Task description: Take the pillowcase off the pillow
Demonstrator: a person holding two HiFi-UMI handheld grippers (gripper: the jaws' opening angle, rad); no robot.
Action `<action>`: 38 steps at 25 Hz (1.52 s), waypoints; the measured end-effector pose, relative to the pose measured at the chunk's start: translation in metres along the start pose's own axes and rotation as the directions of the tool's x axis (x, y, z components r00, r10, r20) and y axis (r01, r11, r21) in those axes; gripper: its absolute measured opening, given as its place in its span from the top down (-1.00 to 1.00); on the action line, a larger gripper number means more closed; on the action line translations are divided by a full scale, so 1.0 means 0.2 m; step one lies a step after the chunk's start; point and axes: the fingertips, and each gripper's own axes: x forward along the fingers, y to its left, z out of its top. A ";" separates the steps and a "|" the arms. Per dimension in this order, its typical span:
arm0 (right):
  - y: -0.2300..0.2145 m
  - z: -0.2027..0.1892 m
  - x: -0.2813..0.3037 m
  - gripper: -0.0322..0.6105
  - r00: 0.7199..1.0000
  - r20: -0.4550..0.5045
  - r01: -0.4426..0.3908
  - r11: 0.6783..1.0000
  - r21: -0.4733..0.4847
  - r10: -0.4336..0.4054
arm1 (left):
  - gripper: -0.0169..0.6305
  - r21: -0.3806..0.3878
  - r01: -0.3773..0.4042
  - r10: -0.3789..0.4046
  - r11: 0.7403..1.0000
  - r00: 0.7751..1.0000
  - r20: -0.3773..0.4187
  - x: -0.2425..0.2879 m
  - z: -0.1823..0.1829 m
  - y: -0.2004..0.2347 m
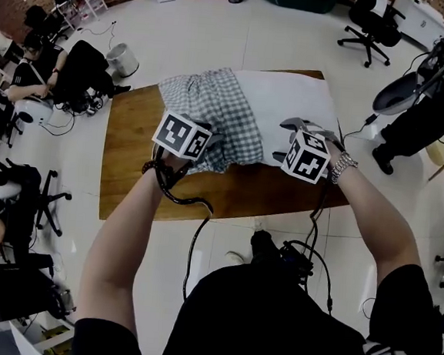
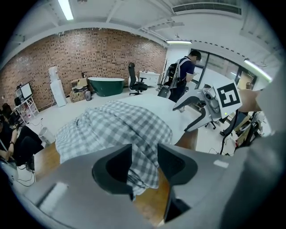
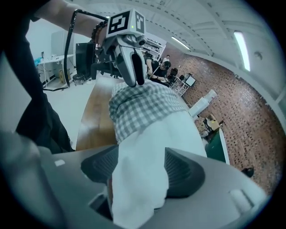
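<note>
A white pillow lies on the wooden table, its left half still inside a grey checked pillowcase. My left gripper is at the pillowcase's near edge; in the left gripper view its jaws are shut on a bunched fold of the checked cloth. My right gripper is at the bare pillow's near corner. In the right gripper view the white corner sits between the wide-set jaws, which do not pinch it. Each gripper shows in the other's view: the right, the left.
The table's near edge is just below both grippers, and cables hang from them toward my body. A grey bin stands on the floor past the table's left corner. People sit at desks far left; a person and office chairs are at right.
</note>
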 end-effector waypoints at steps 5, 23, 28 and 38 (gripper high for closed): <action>0.12 0.02 0.08 -0.11 0.998 -0.006 0.066 0.997 -0.051 -0.066 | 0.32 -0.034 -0.021 0.022 0.999 0.999 0.026 0.00 -0.12 -0.12; 0.14 -0.09 0.28 -0.11 0.947 0.014 0.319 0.939 -0.128 -0.320 | -0.16 -0.442 -0.319 0.400 0.838 0.911 0.101 0.21 -0.53 -0.06; 0.12 -0.18 0.38 -0.10 0.943 -0.034 0.321 0.933 -0.164 -0.331 | -0.13 -0.483 -0.327 0.400 0.812 0.915 0.054 0.35 -0.60 -0.01; 0.03 -0.24 0.32 0.77 0.886 -0.036 0.442 0.867 -0.229 -0.461 | 0.86 -0.488 -0.359 0.429 0.796 0.902 0.037 0.32 -0.64 0.08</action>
